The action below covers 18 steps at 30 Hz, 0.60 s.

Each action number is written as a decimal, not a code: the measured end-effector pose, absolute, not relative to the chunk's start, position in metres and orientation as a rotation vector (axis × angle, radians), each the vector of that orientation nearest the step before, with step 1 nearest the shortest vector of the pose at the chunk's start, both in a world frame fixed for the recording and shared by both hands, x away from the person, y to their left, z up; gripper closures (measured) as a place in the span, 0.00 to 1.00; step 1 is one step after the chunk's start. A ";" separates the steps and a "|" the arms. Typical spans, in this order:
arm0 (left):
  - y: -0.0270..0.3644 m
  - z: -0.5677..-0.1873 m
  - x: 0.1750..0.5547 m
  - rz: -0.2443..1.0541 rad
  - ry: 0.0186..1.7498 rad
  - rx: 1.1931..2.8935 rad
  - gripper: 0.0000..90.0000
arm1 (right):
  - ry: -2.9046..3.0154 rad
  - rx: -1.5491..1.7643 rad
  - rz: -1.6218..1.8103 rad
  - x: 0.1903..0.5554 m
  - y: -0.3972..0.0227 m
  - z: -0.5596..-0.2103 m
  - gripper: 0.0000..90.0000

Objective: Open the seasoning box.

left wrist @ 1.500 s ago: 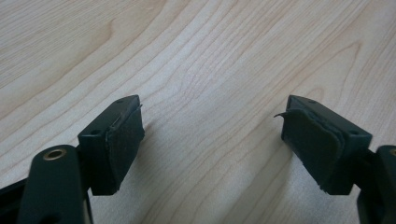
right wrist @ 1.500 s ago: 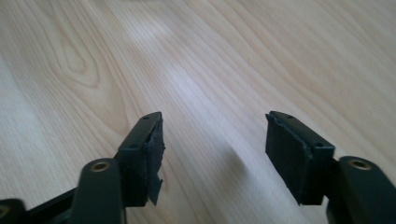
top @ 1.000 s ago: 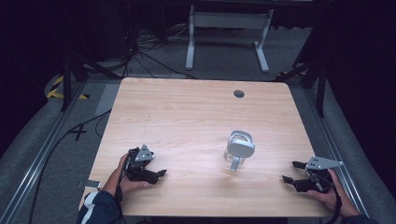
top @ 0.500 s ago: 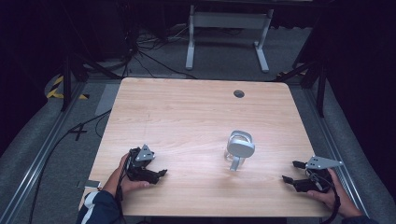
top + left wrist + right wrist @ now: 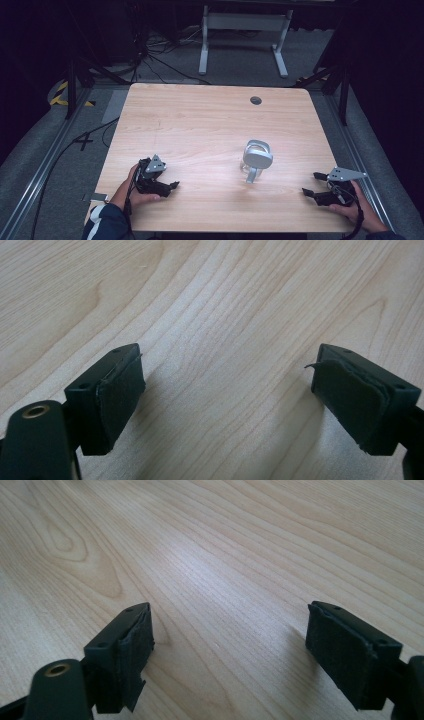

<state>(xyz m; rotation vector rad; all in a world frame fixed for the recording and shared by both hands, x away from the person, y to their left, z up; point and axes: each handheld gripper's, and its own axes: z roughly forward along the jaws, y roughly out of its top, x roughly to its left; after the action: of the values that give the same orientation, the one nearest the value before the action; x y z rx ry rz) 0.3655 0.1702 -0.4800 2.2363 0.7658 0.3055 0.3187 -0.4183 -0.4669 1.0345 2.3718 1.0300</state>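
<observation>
Resting on table [image 5: 200,120], both grippers idle; nothing grasped. Left gripper [image 5: 170,186] near left, jaws wide, empty. Right gripper [image 5: 311,186] near right, jaws wide, empty. Jug [image 5: 256,161] upright between them, nearer right. Next move, likely: right gripper reaches left to jug, squaring jaws around handle or body.

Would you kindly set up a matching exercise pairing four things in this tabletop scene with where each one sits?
Things:
1. left hand-held gripper
2. right hand-held gripper
3. clear glass jar with a grey lid
4. small dark round hole in the light wooden table

Places:
A. far edge of the table, right of centre
B. near right corner of the table
C. near left part of the table
D. right of the table's centre, between the two grippers

Pairs: 1-C, 2-B, 3-D, 4-A
</observation>
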 end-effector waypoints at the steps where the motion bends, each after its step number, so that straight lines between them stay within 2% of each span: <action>1: 0.170 -0.480 0.365 0.305 0.766 2.236 0.15 | 2.372 1.034 1.030 0.319 -0.418 -0.467 0.21; 18: 0.170 -0.480 0.366 0.306 0.765 2.239 0.15 | 2.372 1.035 1.030 0.319 -0.418 -0.467 0.21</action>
<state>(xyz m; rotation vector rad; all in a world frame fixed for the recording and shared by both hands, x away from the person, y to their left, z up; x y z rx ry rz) 0.3657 0.1702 -0.4798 2.2390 0.7655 0.3061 0.3187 -0.4183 -0.4669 1.0351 2.3719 1.0300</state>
